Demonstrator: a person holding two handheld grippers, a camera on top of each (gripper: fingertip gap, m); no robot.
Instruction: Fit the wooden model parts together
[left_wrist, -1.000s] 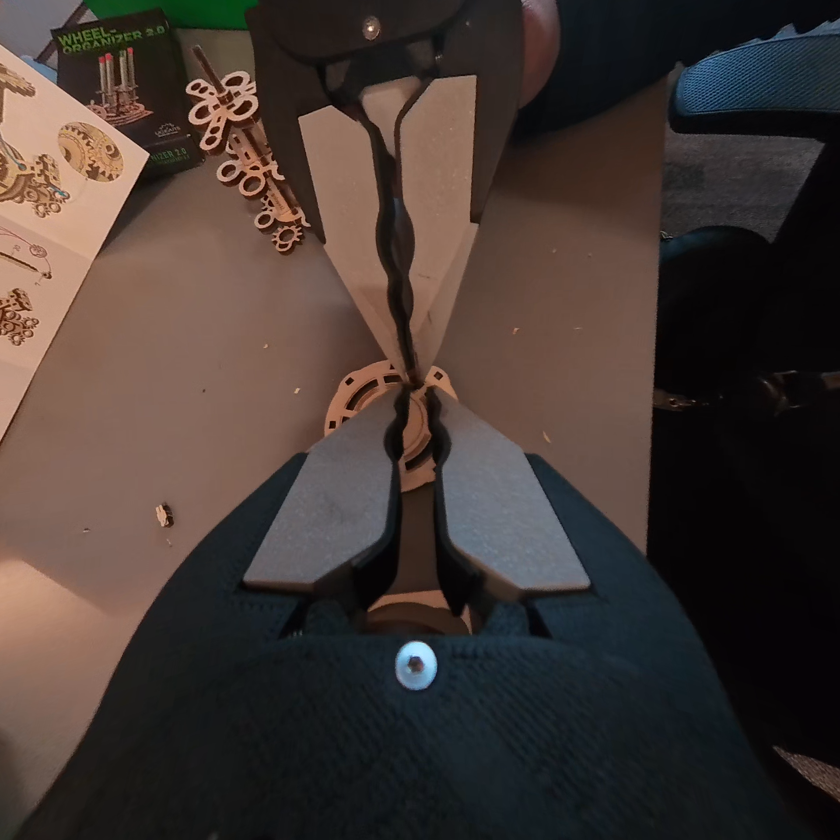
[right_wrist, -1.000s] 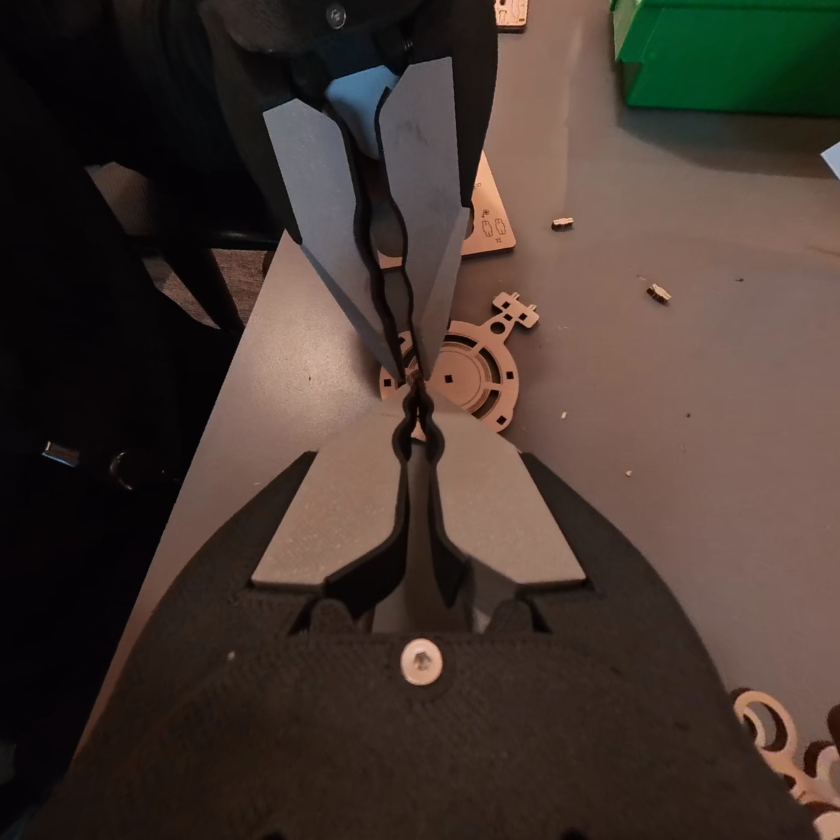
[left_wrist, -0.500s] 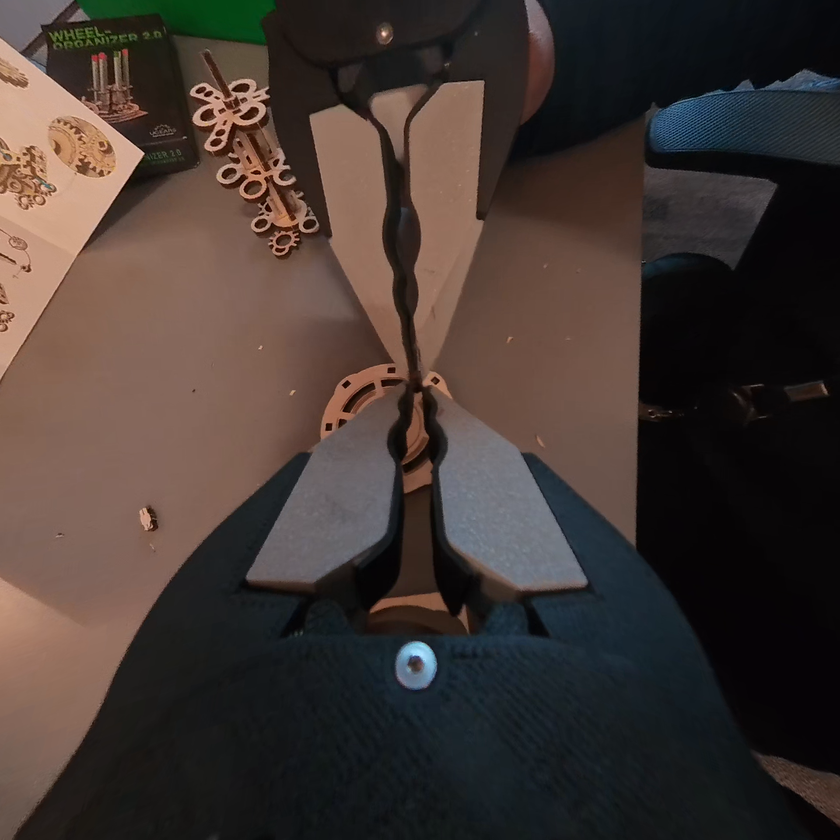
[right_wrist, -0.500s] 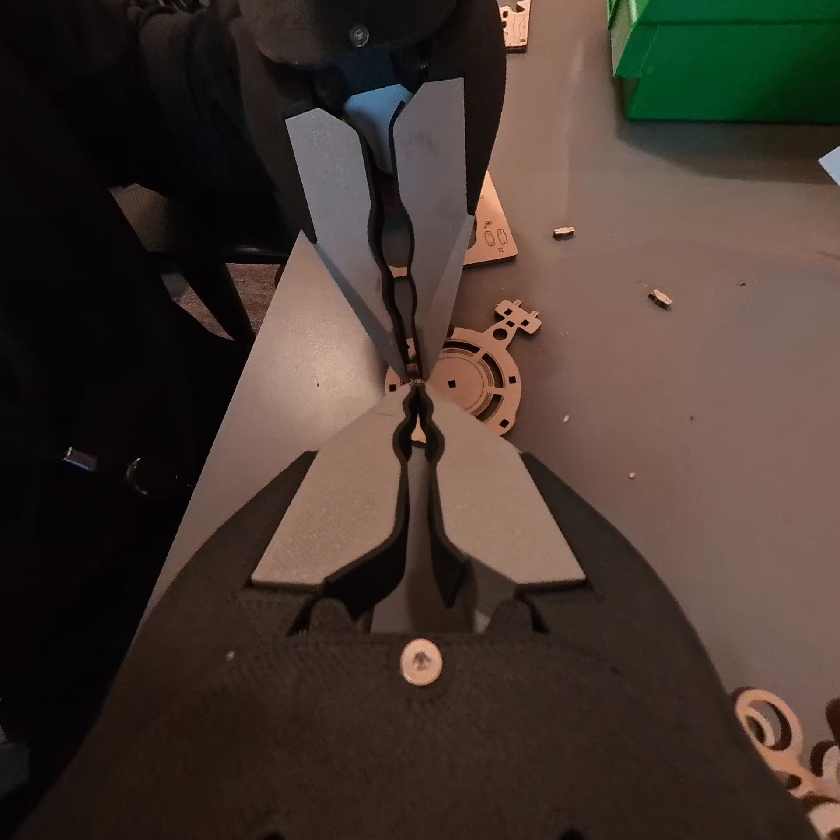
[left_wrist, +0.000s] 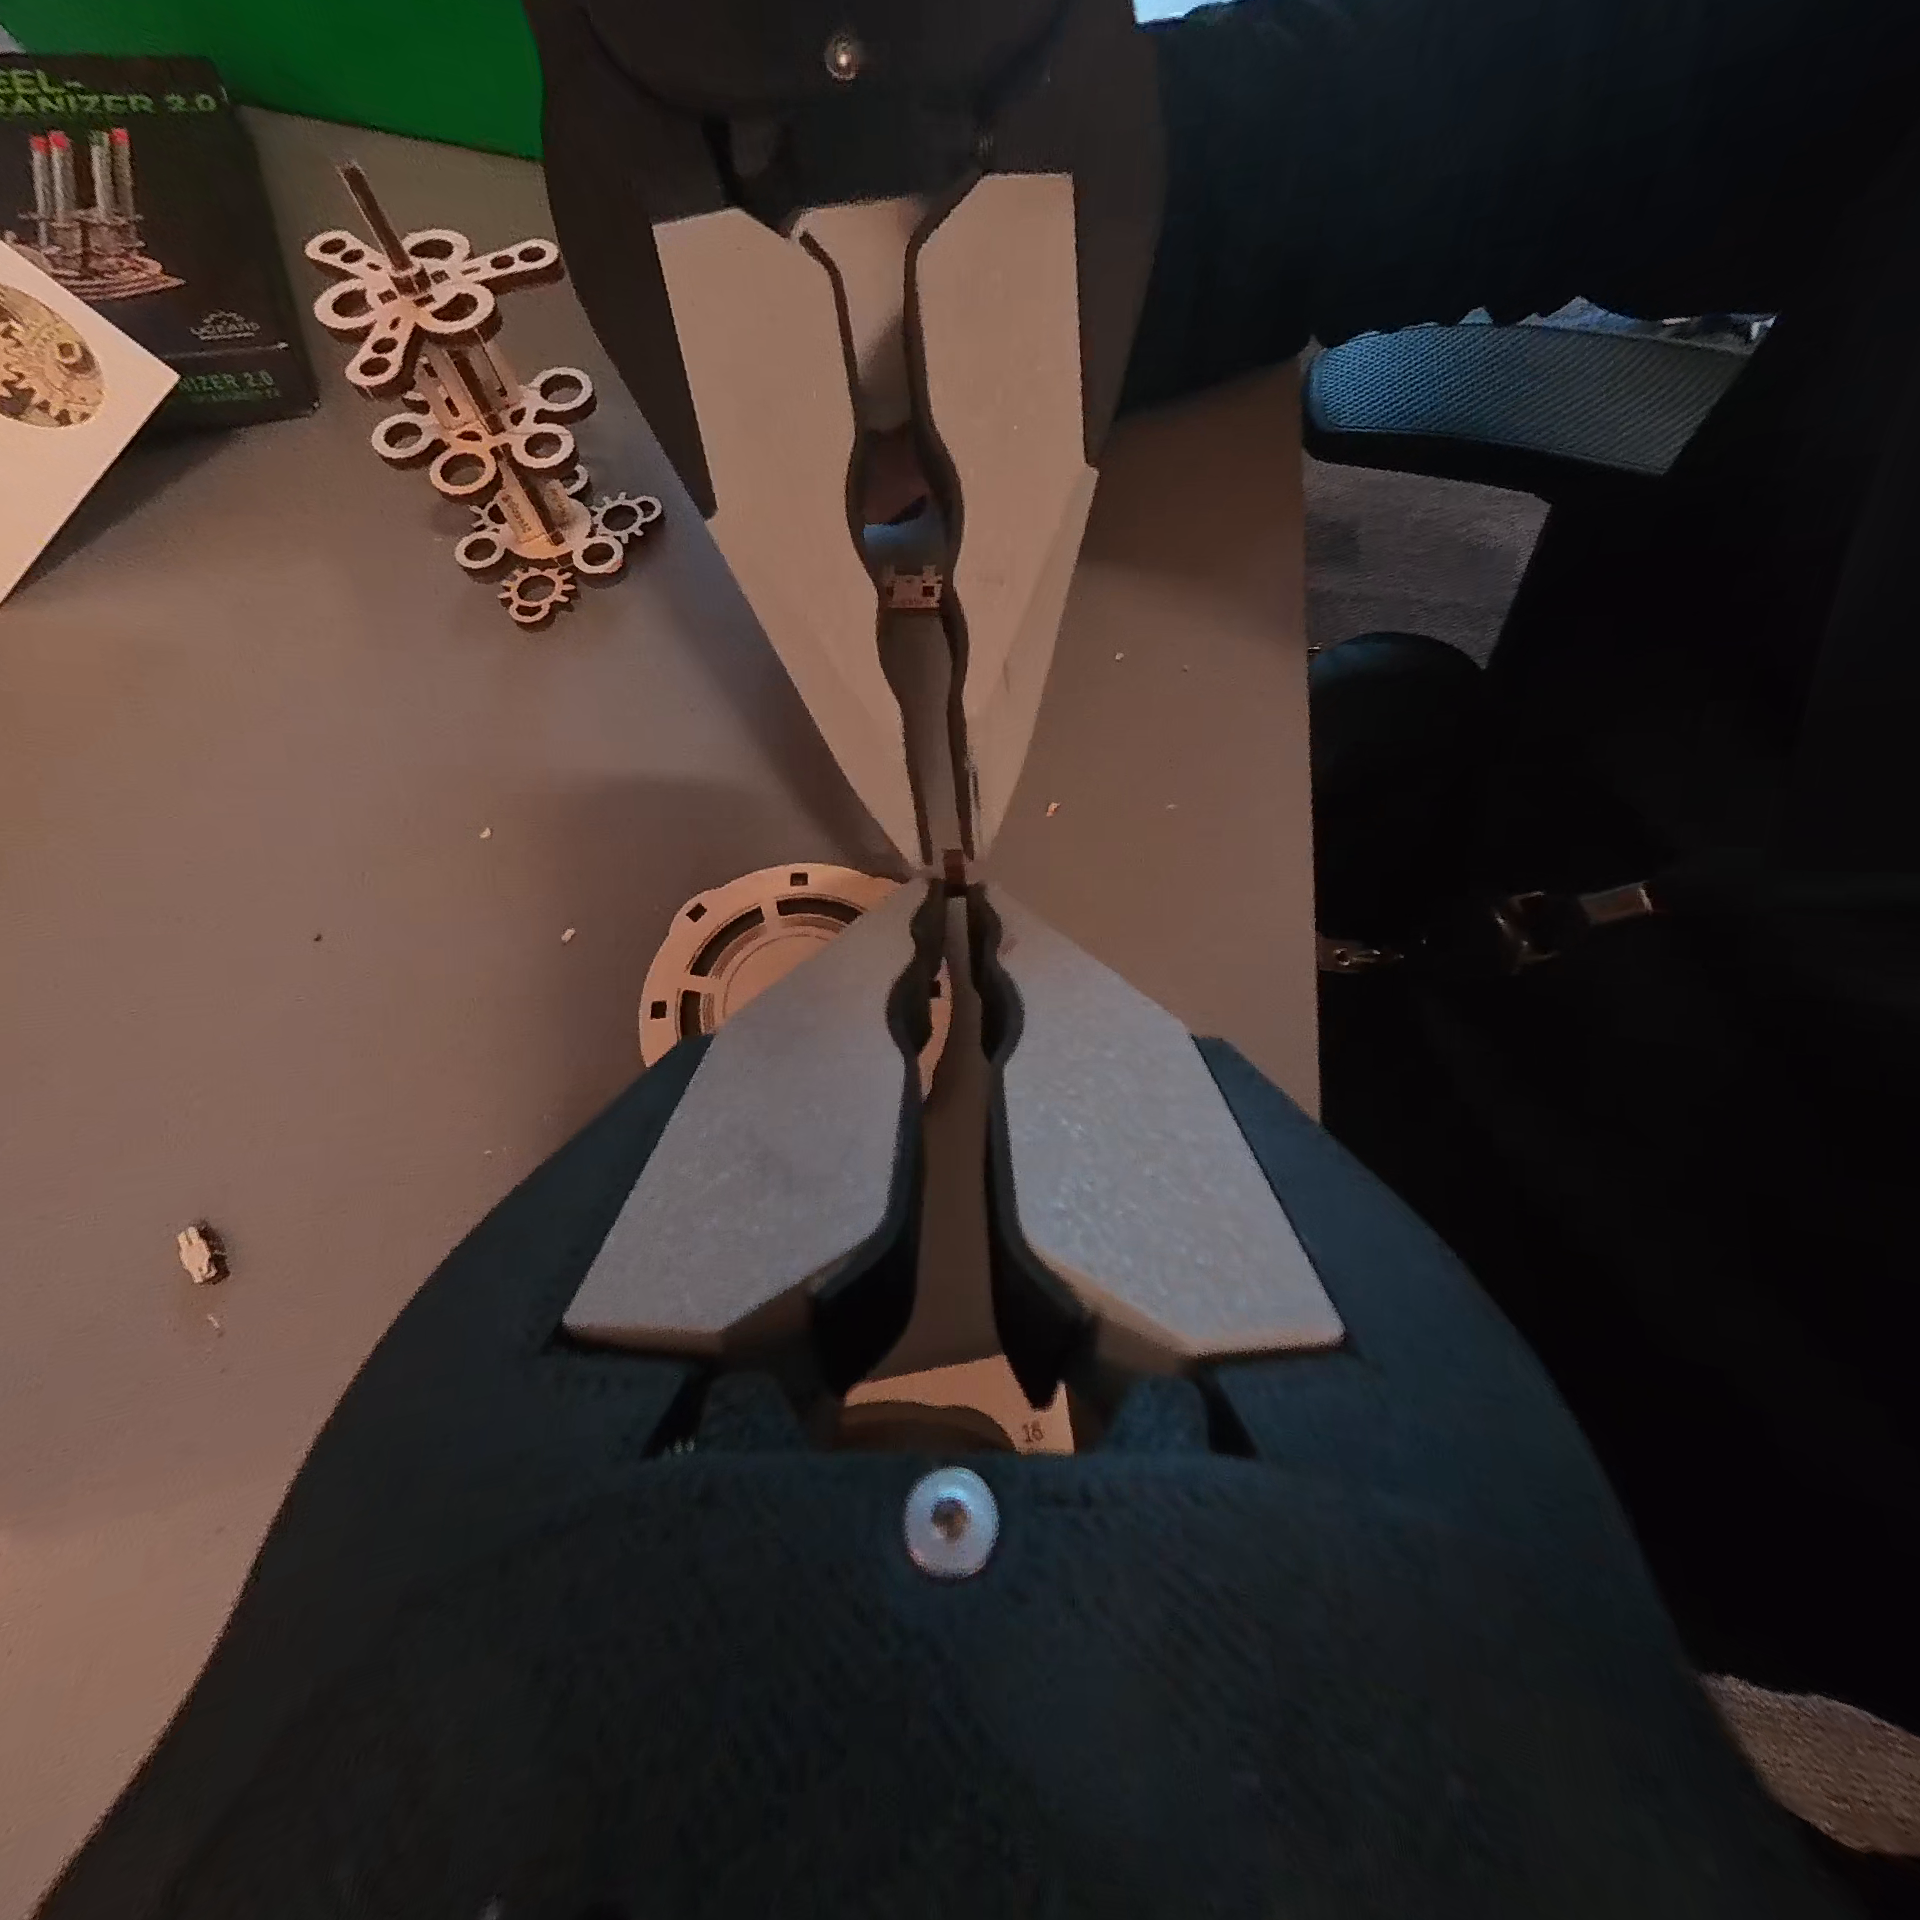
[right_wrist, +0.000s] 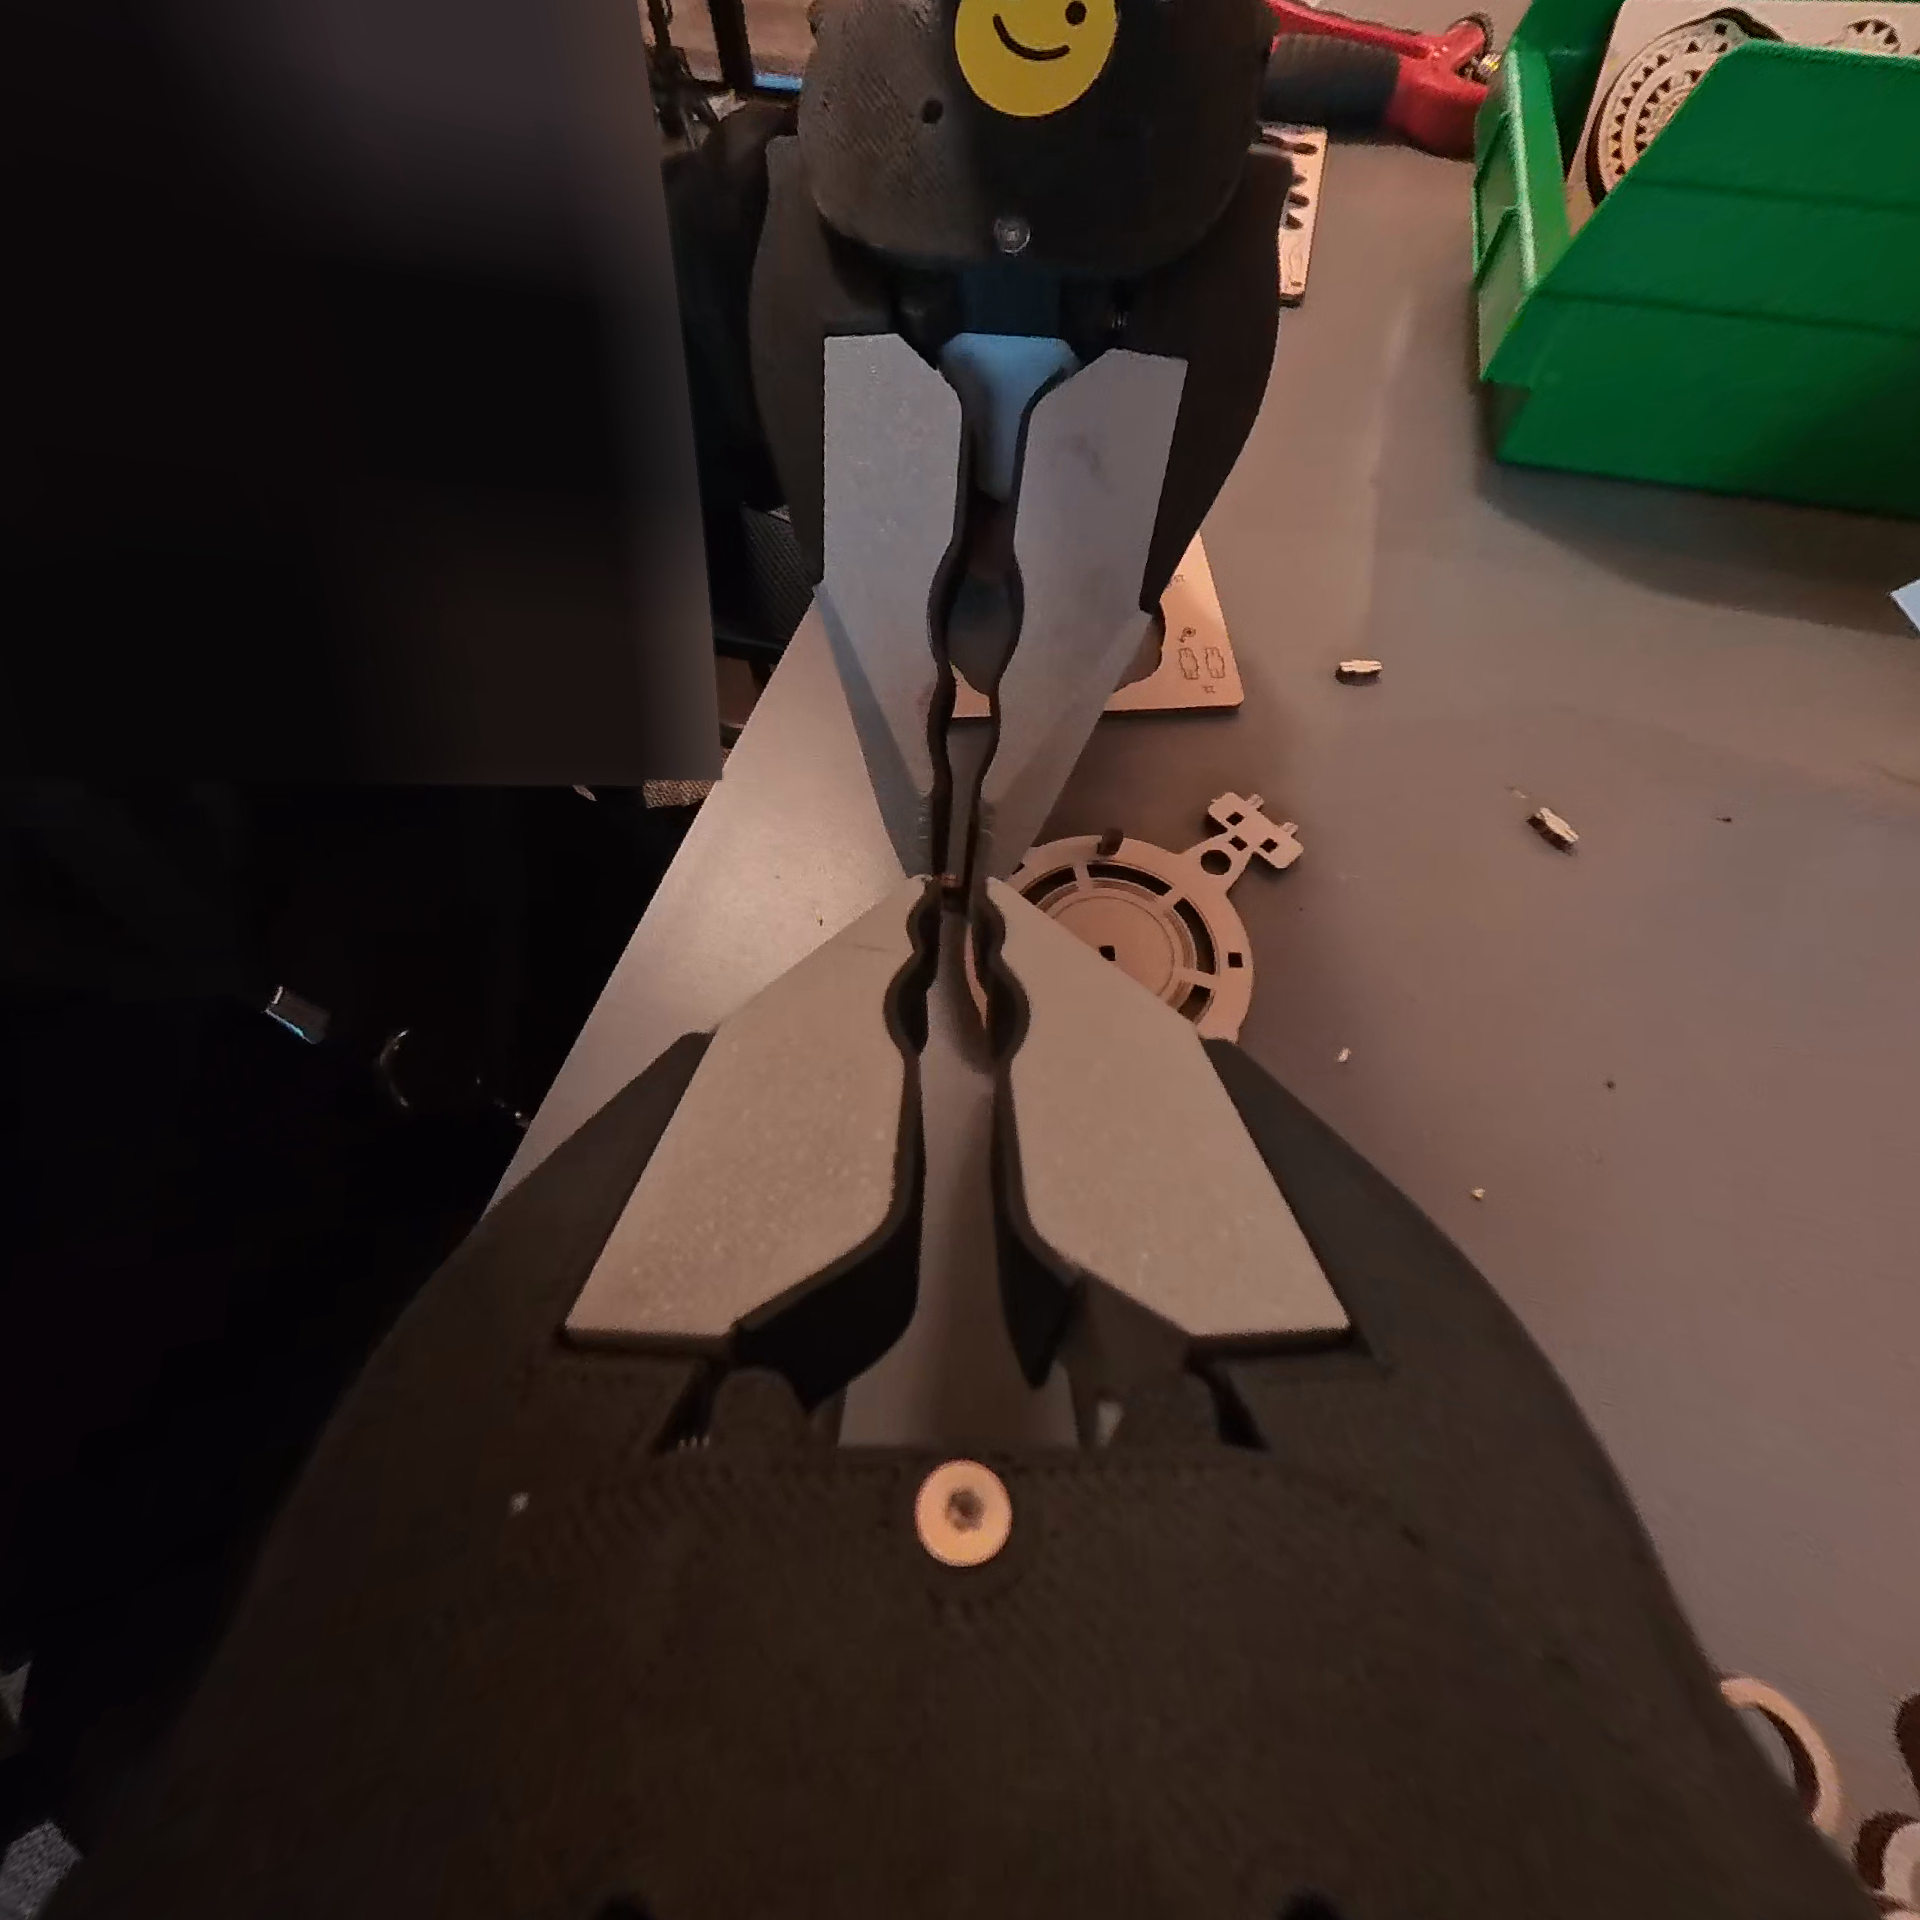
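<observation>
The two hand-held grippers meet tip to tip above the desk (left_wrist: 312, 831), near its edge. The left hand-held gripper (left_wrist: 948, 896) has its jaws nearly closed, and a tiny dark wooden peg (left_wrist: 952, 864) sits right at the tips. The right hand-held gripper (right_wrist: 952, 891) is likewise almost closed on that same small piece (right_wrist: 948, 881), seen there as a speck between the meeting tips; I cannot tell which gripper truly holds it, or which way its long axis runs.

Flat on the desk just beneath the tips lies the round wooden disc (right_wrist: 1138, 940), slotted like a wheel, with a notched tab (right_wrist: 1252, 836) pointing away toward the green bin (right_wrist: 1714, 312).

Farther off a stacked wooden tower of looped rings (left_wrist: 468, 416) lies tilted beside a dark box (left_wrist: 135, 239). A loose wooden bit (left_wrist: 201, 1252) lies apart.
</observation>
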